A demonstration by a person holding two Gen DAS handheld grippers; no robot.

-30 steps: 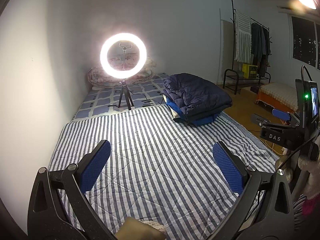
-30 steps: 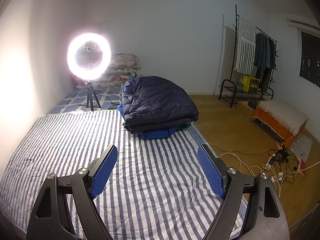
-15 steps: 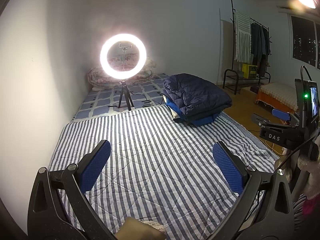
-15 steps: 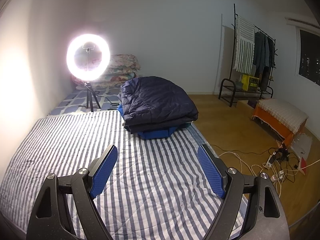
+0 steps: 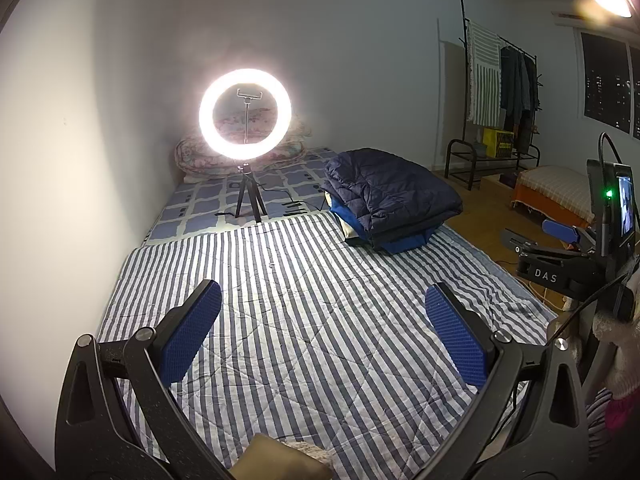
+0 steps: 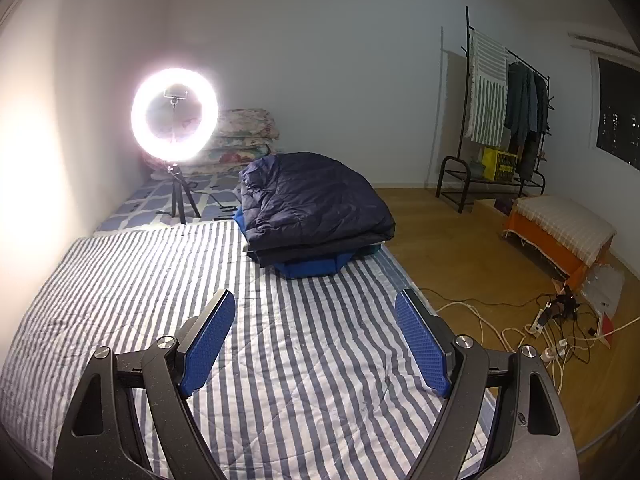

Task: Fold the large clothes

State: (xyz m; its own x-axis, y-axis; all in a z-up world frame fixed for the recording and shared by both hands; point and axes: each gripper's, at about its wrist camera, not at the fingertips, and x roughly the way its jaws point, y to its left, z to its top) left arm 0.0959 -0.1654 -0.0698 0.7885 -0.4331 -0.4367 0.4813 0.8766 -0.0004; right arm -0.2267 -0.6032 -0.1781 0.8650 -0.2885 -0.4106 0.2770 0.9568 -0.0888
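Navy quilted folded jacket (image 6: 312, 204) stacked beyond blue-white striped quilt (image 6: 280, 360); above same quilt, left gripper (image 5: 324, 336) and right gripper (image 6: 316, 338), both spread apart, nothing held.

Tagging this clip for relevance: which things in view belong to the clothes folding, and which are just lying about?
Belongs to the job:
- navy padded jacket, folded on top of the pile
- blue garment under it
- striped quilt as the folding surface
- left tool and right tool, both open

Just lying about:
- ring light
- clothes rack
- floor cables
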